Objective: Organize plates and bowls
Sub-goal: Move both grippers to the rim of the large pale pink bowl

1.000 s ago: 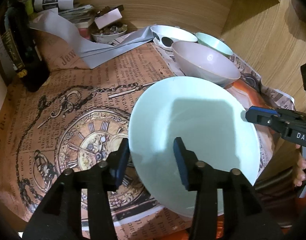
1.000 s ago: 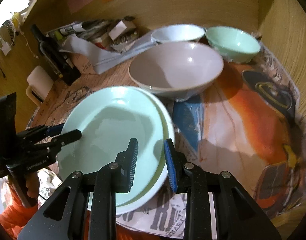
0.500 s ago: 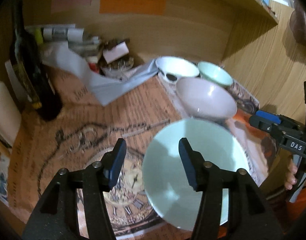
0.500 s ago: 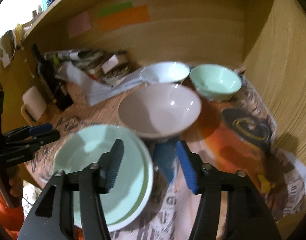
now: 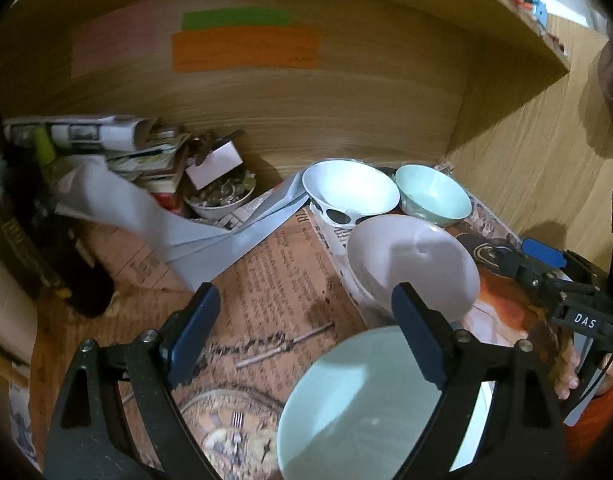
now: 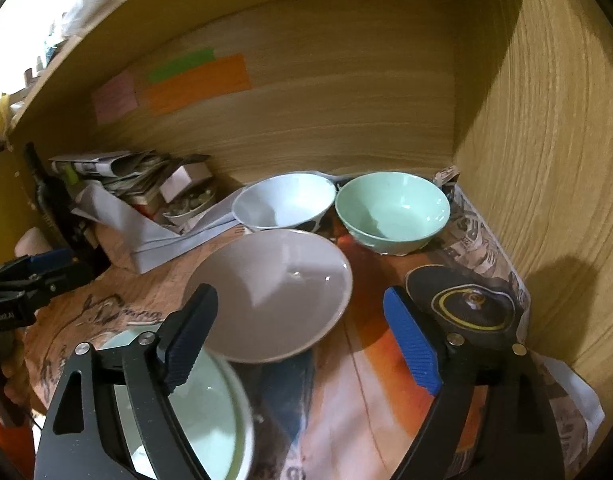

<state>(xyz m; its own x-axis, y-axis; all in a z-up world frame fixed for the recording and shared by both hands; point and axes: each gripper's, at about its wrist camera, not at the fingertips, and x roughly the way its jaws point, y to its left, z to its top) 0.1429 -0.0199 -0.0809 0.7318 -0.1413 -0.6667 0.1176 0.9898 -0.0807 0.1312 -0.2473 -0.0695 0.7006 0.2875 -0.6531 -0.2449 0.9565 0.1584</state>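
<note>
Both grippers, left and right, have backed off the plates with fingers just opened wide, empty; stack sits at tabletop front edge beside the grey bowl, likely overhanging, so a nudge may tip it.

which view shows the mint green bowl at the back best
The right wrist view: the mint green bowl sits whole and near the middle, its inside and rim clear. The left wrist view shows it smaller, its near side cut off by the pale bowl.
</note>
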